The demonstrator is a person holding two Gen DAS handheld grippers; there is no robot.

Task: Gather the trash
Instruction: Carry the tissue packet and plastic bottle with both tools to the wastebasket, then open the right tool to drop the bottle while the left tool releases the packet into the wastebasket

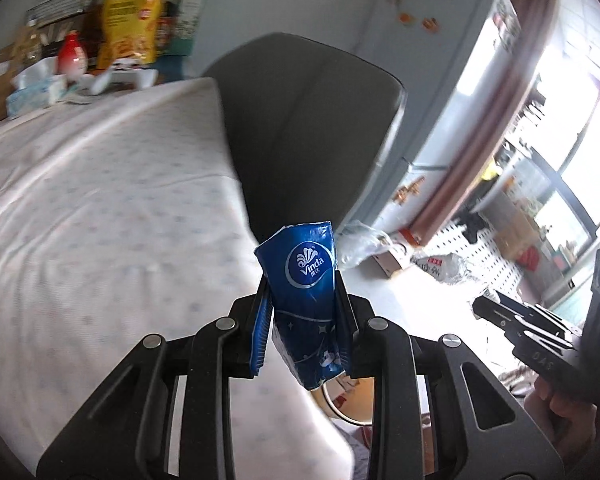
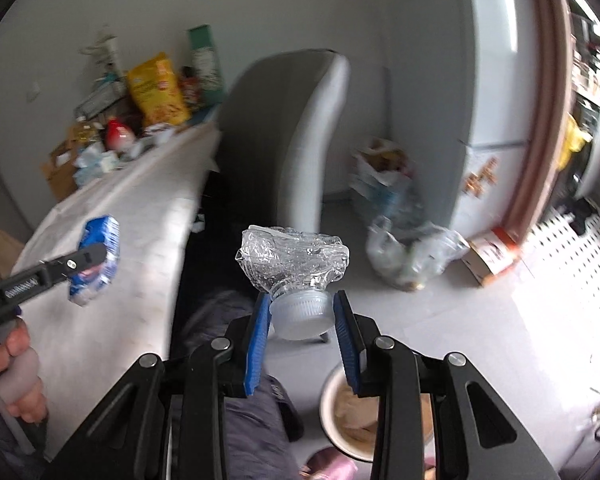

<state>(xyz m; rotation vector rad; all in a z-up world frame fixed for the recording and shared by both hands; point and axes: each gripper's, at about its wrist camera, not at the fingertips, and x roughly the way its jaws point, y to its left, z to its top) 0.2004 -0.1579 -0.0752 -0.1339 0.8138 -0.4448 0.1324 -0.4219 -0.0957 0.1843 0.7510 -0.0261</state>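
Note:
My left gripper (image 1: 302, 296) is shut on a blue Vinda tissue wrapper (image 1: 302, 280) and holds it in the air beside the table's edge. It shows in the right wrist view too, left gripper (image 2: 96, 256) with the wrapper (image 2: 98, 256). My right gripper (image 2: 302, 312) is shut on the white cap of a crushed clear plastic bottle (image 2: 292, 258), held above the floor. The right gripper also shows at the right of the left wrist view (image 1: 496, 304). A round bin (image 2: 340, 404) with a beige liner sits on the floor below both grippers.
A table with a white cloth (image 1: 100, 208) lies at left, with snack bags and tissues (image 1: 128, 20) at its far end. A grey chair (image 1: 308, 128) stands beside it. Plastic bags (image 2: 412, 252) and a cardboard box (image 2: 492, 256) lie on the floor by a fridge (image 2: 492, 80).

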